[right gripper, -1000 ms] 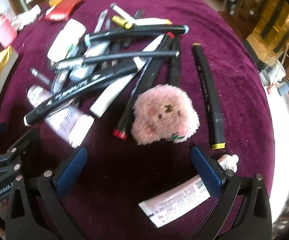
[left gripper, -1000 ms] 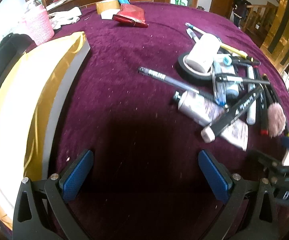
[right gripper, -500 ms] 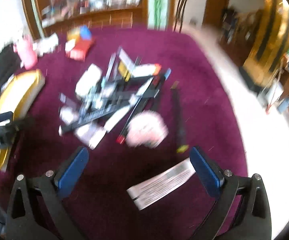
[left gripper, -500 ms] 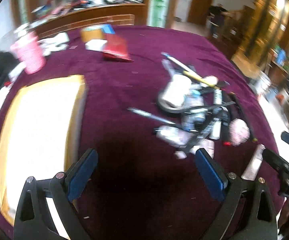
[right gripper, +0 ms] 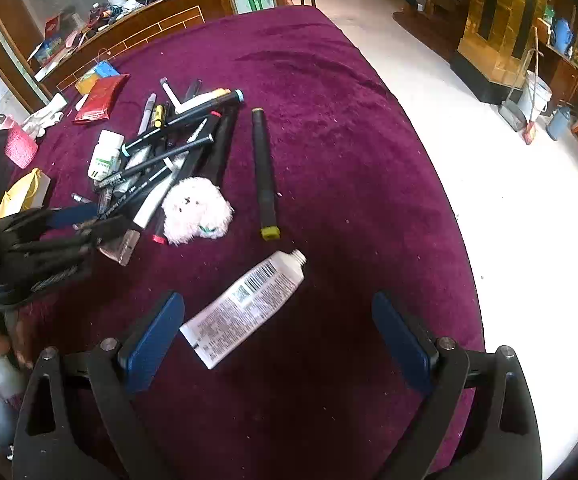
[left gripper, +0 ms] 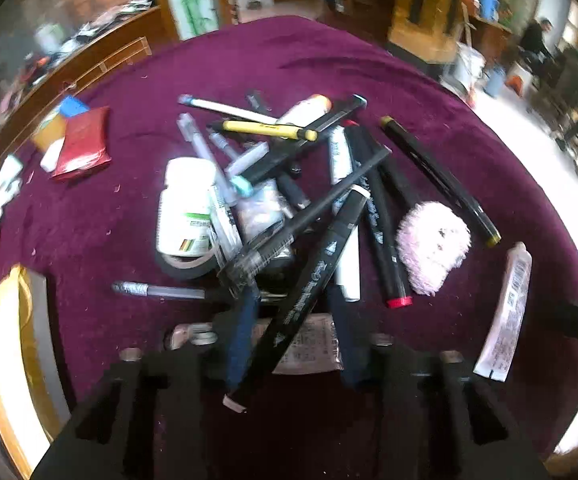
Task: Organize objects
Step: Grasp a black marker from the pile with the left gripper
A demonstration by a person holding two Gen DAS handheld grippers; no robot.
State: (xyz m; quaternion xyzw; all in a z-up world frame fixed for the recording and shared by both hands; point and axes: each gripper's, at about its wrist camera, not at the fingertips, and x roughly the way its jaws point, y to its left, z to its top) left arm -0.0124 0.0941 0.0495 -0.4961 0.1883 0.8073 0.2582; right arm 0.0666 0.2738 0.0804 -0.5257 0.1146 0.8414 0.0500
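Note:
A heap of pens and markers lies on the purple cloth (left gripper: 329,60) around a white pill bottle (left gripper: 187,208), a tape roll (left gripper: 185,266) and a pink plush (left gripper: 433,246). My left gripper (left gripper: 293,340) has its blue pads close together around a long black marker (left gripper: 309,292) that lies over a flat tube (left gripper: 309,346). It also shows in the right wrist view (right gripper: 85,220) at the pile's near edge. My right gripper (right gripper: 281,332) is open and empty, just above a white tube (right gripper: 245,308) with a barcode.
A gold-lined box (left gripper: 5,352) sits at the left. A red packet (left gripper: 83,144), a pink item (right gripper: 21,146) and white gloves lie at the far left. A lone black marker (right gripper: 263,172) lies right of the plush (right gripper: 195,210). The table edge (right gripper: 469,240) curves close on the right.
My left gripper has moved right from the box onto the pile and narrowed around the black marker. My right gripper has drawn back; the white tube now lies between its pads.

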